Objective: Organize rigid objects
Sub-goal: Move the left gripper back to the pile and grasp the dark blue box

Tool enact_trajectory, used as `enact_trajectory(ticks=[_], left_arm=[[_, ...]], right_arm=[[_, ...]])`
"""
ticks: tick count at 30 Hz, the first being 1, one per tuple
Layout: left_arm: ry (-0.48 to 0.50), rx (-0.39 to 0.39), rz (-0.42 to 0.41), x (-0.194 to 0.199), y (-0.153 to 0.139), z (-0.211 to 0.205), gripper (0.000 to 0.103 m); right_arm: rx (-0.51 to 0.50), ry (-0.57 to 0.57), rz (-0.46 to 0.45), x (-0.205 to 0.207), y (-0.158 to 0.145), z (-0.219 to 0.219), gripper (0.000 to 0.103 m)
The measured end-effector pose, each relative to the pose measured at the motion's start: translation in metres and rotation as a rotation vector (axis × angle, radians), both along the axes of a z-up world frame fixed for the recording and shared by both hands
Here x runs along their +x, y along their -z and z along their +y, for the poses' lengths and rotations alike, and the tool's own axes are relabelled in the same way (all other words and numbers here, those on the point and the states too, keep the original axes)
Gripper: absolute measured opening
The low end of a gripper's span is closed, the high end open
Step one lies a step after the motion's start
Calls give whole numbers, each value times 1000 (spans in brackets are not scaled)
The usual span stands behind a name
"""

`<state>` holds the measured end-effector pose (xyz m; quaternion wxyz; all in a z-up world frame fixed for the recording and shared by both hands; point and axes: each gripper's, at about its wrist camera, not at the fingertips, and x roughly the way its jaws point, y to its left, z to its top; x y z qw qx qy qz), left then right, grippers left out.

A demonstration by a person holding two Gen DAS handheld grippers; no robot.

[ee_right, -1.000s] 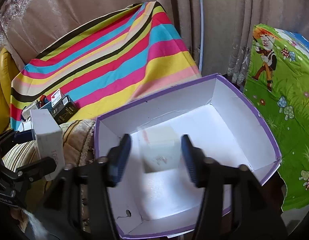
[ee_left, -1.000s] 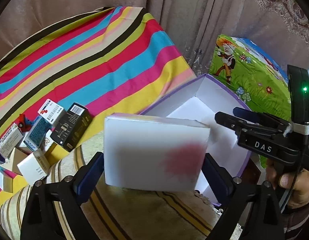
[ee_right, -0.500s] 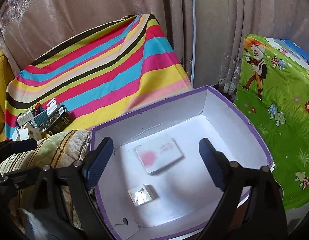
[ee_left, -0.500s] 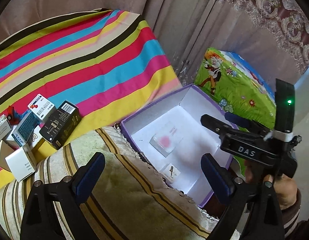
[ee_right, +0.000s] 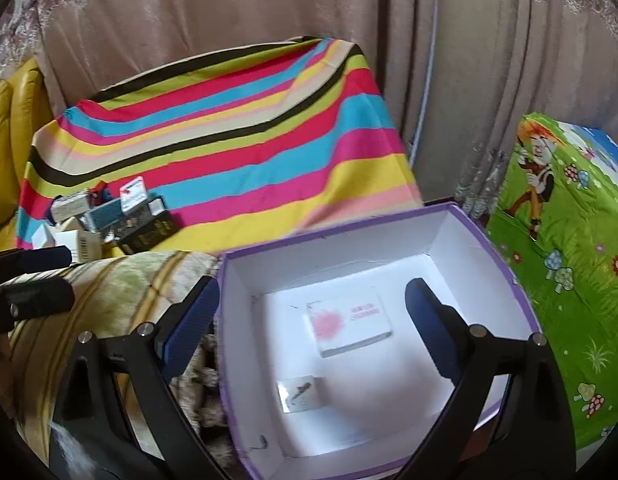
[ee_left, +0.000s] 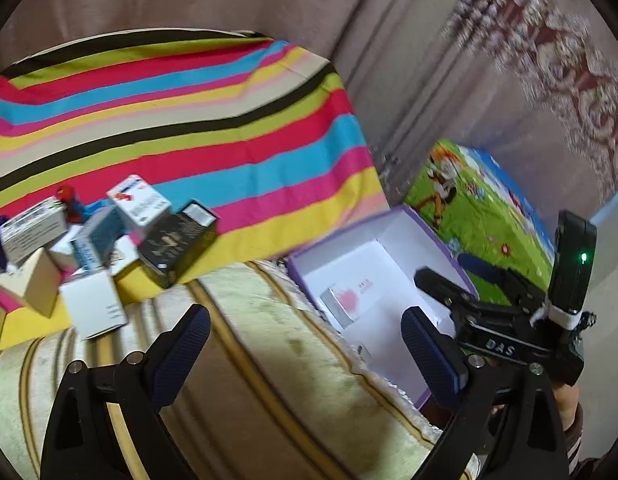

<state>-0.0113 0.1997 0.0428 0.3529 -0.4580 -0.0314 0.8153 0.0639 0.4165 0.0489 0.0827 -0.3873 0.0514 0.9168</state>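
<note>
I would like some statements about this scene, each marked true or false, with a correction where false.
1. Both the left gripper and the right gripper have open jaws and hold nothing. True.
2. The white box with the pink spot lies on the striped cloth. False: it lies inside the purple-edged box.
3. A smaller item also lies in the purple-edged box, apart from the white box. True.
4. The pile of small boxes sits inside the purple-edged box. False: it sits on the striped cloth, outside it.
5. The black box stands on the green cartoon cover. False: it is in the pile on the striped cloth.
</note>
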Motion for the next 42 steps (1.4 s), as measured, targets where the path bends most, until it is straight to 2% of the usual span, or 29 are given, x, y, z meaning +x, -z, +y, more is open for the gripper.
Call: enact_trajectory(ticks=[4, 12, 23, 34, 42], left_arm=[[-58, 6, 3, -5, -1, -24, 87], [-209, 34, 5, -18, -1, -92, 83], [-450, 13, -33, -51, 16, -185, 62], [-449, -99, 10, -86, 21, -197, 50], [-421, -165, 14, -109, 28, -198, 49]], right_arm=[[-84, -63, 11, -2, 0, -6, 96], [-116, -73, 5, -5, 0, -13, 96], [-161, -111, -29, -14, 3, -28, 96], [-147, -165, -50, -27, -2, -53, 96], [-124, -229, -62, -45, -8, -83, 96]])
